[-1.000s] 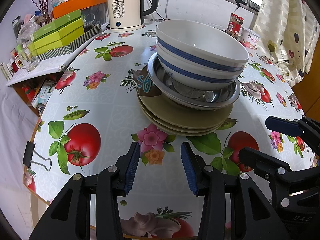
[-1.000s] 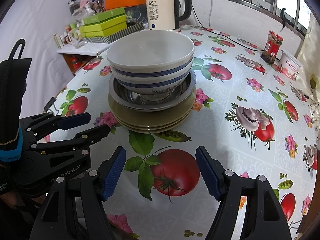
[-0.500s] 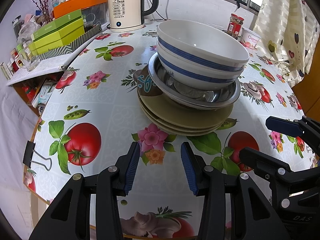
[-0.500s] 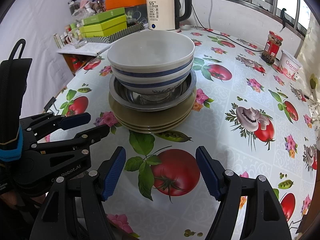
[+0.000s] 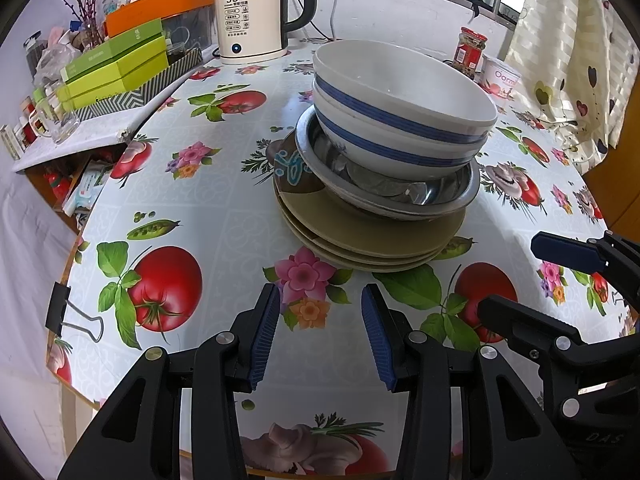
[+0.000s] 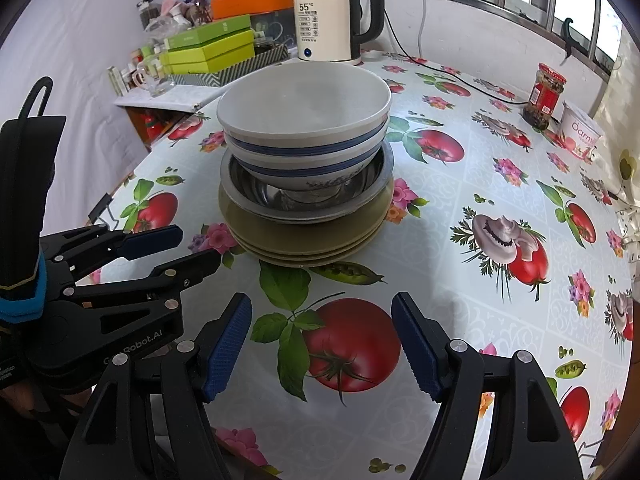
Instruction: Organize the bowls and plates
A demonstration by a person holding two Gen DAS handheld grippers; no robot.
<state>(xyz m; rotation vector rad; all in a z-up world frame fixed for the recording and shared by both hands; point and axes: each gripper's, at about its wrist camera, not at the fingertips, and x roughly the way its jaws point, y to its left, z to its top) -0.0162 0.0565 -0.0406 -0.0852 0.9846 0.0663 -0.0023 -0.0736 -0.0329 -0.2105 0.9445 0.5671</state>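
Observation:
One stack stands mid-table: two nested white bowls with blue bands point(image 5: 400, 108) point(image 6: 304, 128) sit in a steel bowl point(image 5: 440, 196) point(image 6: 248, 196), which rests on several olive plates point(image 5: 360, 240) point(image 6: 304, 252). My left gripper point(image 5: 320, 332) hovers near the table's front edge, short of the stack, open with nothing between its blue pads. My right gripper point(image 6: 322, 344) is also open and empty, to the right of the left one and wider apart. Each gripper shows in the other's view: the right gripper point(image 5: 536, 276) at the right, the left gripper point(image 6: 192, 246) at the left.
A white electric kettle point(image 5: 250, 20) stands at the table's far edge. Green boxes point(image 5: 116, 68) and an orange tray lie on a side shelf at left. A red-lidded jar point(image 6: 546, 94) and a yoghurt tub point(image 6: 582, 136) sit far right. A binder clip point(image 5: 60, 312) grips the tablecloth edge.

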